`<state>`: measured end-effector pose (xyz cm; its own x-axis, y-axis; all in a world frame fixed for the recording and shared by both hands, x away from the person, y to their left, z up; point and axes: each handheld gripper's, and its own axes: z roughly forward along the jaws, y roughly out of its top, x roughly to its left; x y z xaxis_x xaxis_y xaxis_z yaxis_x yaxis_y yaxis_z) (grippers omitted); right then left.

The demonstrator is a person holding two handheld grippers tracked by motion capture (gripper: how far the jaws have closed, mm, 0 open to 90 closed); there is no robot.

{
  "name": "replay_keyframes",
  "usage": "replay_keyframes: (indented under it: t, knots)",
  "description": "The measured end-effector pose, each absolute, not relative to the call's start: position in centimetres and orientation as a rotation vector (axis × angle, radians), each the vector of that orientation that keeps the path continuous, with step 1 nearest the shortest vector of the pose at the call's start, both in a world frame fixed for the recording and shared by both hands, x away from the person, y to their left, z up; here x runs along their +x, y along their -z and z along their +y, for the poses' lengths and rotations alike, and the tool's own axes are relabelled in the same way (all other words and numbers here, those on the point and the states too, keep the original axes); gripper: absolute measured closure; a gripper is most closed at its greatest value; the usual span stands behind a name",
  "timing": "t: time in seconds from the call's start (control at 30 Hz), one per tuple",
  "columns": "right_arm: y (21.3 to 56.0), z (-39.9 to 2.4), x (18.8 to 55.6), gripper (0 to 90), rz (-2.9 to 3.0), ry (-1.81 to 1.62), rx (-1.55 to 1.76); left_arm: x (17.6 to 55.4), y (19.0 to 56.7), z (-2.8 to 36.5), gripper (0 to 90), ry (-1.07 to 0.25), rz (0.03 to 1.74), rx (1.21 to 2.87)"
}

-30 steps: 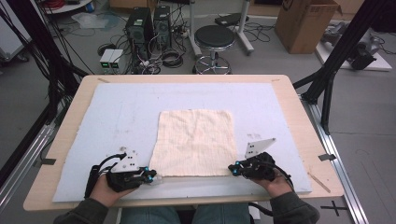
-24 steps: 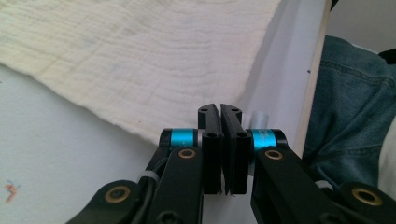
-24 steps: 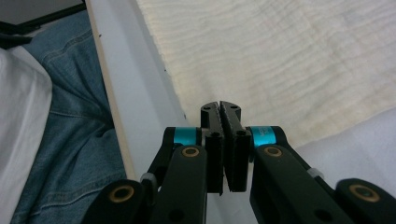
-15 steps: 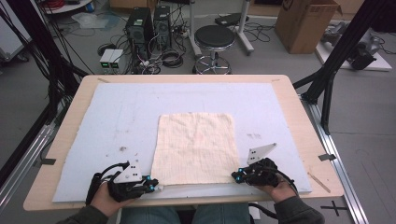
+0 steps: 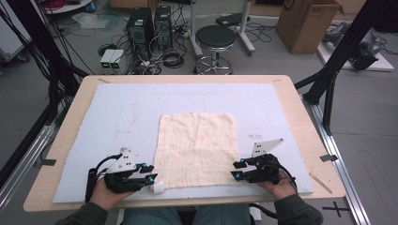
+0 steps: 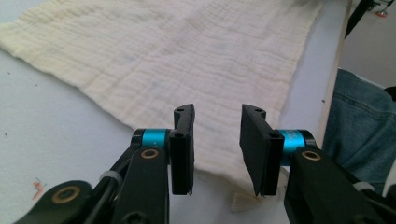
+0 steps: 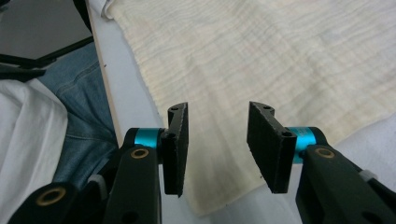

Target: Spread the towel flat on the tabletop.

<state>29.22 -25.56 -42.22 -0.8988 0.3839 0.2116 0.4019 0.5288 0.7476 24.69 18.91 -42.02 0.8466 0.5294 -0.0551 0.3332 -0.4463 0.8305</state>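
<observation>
**Both grippers released at the cloth's near corners**

The left gripper [image 5: 152, 178] and right gripper [image 5: 236, 169] have just been opening; their jaws stand partly apart, gripping nothing. The cloth [image 5: 197, 147] lies flat between them near the table's [image 5: 300, 112] front edge, each near corner at one gripper. It is pale yellow, crinkled, squarish.

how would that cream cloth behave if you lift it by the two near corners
The cream cloth would probably hang limp and sag between the grips: it looks like thin, crinkled gauze lying flat on the pale mat. It likely weighs little, and pushed sideways it would probably bunch into folds rather than slide whole.
</observation>
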Motion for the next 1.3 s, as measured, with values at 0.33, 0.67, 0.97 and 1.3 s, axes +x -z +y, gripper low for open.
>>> replay_keyframes:
  t: [0.33, 0.67, 0.97, 1.3]
  knots:
    - [42.0, -25.7, 30.2, 44.7, -2.706, 1.425, -0.798, 25.5, 42.1, 18.9, 59.0, -0.280, 0.673, 2.038]
    - [41.9, -25.3, 31.0, 33.8, -2.726, 1.441, -0.849, 26.3, 42.0, 18.9, 51.6, -0.298, 0.727, 1.984]
    - [42.0, -24.8, 31.7, 28.7, -2.743, 1.427, -0.885, 27.0, 41.6, 19.0, 47.3, -0.323, 0.757, 1.953]
    - [42.1, -24.7, 31.7, 28.6, -2.754, 1.415, -0.882, 26.9, 41.6, 19.1, 45.8, -0.336, 0.748, 1.965]
